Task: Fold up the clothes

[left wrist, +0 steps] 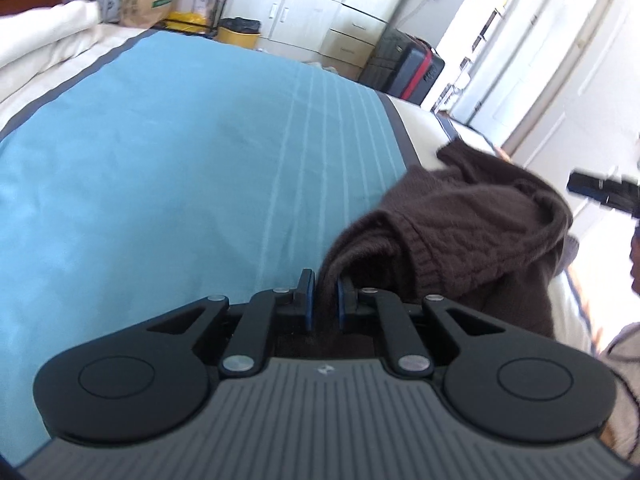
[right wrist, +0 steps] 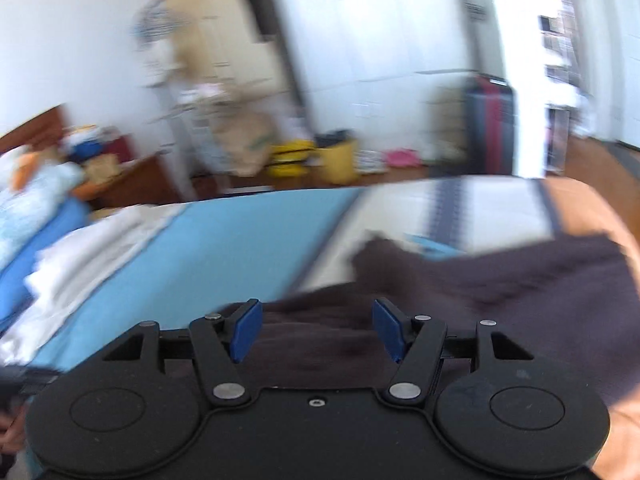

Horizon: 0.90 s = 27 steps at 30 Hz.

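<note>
My left tool [left wrist: 323, 294] is pinched tight on a fold of the dark brown knitted sweater [left wrist: 472, 236]. The sweater lies bunched up at the edge of the bed, partly on the light blue bed cover with pale stripes [left wrist: 160, 152]. My right tool [right wrist: 316, 330] is spread wide, holding nothing, with the blurry sweater [right wrist: 520, 292] right under it.

blue bedspread [left wrist: 160, 152] | black suitcase [left wrist: 408, 68] | yellow bin [right wrist: 338, 160] | white wardrobe [left wrist: 320, 4]
</note>
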{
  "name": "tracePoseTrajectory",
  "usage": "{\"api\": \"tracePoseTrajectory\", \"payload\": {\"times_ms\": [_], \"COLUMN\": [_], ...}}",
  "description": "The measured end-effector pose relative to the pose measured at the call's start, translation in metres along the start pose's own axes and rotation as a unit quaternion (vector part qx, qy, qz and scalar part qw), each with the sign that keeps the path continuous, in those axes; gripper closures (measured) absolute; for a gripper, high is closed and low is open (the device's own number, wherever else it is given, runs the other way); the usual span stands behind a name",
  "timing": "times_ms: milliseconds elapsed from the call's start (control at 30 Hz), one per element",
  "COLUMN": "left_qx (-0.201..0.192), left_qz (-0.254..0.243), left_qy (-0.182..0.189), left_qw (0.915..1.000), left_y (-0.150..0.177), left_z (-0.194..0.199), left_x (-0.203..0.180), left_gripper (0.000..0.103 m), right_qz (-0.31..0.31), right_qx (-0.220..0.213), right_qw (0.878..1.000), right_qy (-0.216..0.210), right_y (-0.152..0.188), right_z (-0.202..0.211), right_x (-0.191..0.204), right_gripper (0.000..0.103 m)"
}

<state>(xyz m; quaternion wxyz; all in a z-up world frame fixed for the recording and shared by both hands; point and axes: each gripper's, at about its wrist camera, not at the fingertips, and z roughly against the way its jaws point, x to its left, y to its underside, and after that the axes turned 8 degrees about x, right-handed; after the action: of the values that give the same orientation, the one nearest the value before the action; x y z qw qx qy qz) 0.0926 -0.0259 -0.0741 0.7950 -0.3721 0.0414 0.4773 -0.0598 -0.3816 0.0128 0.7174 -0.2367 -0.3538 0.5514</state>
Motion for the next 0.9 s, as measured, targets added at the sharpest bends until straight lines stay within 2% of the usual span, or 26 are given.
{"api": "tracePoseTrajectory", "payload": {"times_ms": [133,200,267,300,367,400,467,533,567,633,667,700,733,800,833,867,900], "left_qx": [0.019,0.041,0.067,0.065,0.058,0.054,0.039,0.024,0.022,0.019,0.020,0.021,0.023,0.025,0.026,0.028,0.029], "left_qz": [0.029,0.045,0.066,0.072,0.082,0.079,0.072,0.062,0.070,0.087,0.083,0.079,0.074,0.064,0.059,0.054,0.049], "left_qy": [0.016,0.027,0.040,0.041,0.042,0.036,0.021,0.013,0.025,0.052,0.046,0.039,0.031,0.015,0.007,-0.001,-0.008], "left_qw": [0.9993,0.9978,0.9948,0.9945,0.9941,0.9947,0.9964,0.9977,0.9970,0.9946,0.9952,0.9959,0.9966,0.9975,0.9979,0.9982,0.9983], "left_y": [0.004,0.007,0.011,0.012,0.013,0.013,0.012,0.013,0.013,0.013,0.012,0.011,0.011,0.009,0.008,0.008,0.007], "left_z": [0.006,0.005,0.002,0.003,0.004,0.005,0.008,0.010,0.008,0.005,0.002,-0.001,-0.004,-0.010,-0.013,-0.016,-0.019], "left_x": [0.013,0.016,0.019,0.021,0.024,0.023,0.022,0.021,0.024,0.031,0.029,0.027,0.024,0.019,0.016,0.013,0.011], "left_gripper": [0.075,0.060,0.059,0.059,0.059,0.059,0.059,0.056,0.054,0.051,0.051,0.051,0.051,0.051,0.051,0.051,0.050], "right_qz": [0.050,0.045,0.012,0.003,0.011,0.017,0.016,-0.016,-0.033,-0.083,-0.094,-0.103,-0.110,-0.118,-0.104,-0.077,-0.046], "right_qx": [0.045,0.071,0.095,0.098,0.112,0.119,0.135,0.165,0.179,0.234,0.248,0.260,0.262,0.263,0.265,0.265,0.261], "right_qw": [0.997,0.995,0.992,0.990,0.988,0.988,0.988,0.985,0.983,0.968,0.964,0.960,0.959,0.954,0.953,0.955,0.959], "right_qy": [-0.041,-0.062,-0.086,-0.099,-0.104,-0.094,-0.075,-0.048,-0.034,0.028,0.026,0.020,-0.010,-0.086,-0.105,-0.106,-0.099], "right_y": [-0.001,-0.007,-0.018,-0.023,-0.033,-0.037,-0.044,-0.047,-0.049,-0.047,-0.045,-0.043,-0.041,-0.034,-0.031,-0.027,-0.024], "right_z": [-0.023,-0.033,-0.043,-0.048,-0.063,-0.072,-0.094,-0.120,-0.133,-0.161,-0.171,-0.180,-0.184,-0.186,-0.187,-0.187,-0.187], "right_x": [0.041,0.056,0.067,0.072,0.086,0.092,0.099,0.096,0.094,0.083,0.080,0.077,0.075,0.074,0.078,0.084,0.091], "right_gripper": [0.035,0.035,0.034,0.034,0.025,0.020,0.019,0.020,0.020,0.019,0.019,0.019,0.018,0.024,0.025,0.026,0.034]}}
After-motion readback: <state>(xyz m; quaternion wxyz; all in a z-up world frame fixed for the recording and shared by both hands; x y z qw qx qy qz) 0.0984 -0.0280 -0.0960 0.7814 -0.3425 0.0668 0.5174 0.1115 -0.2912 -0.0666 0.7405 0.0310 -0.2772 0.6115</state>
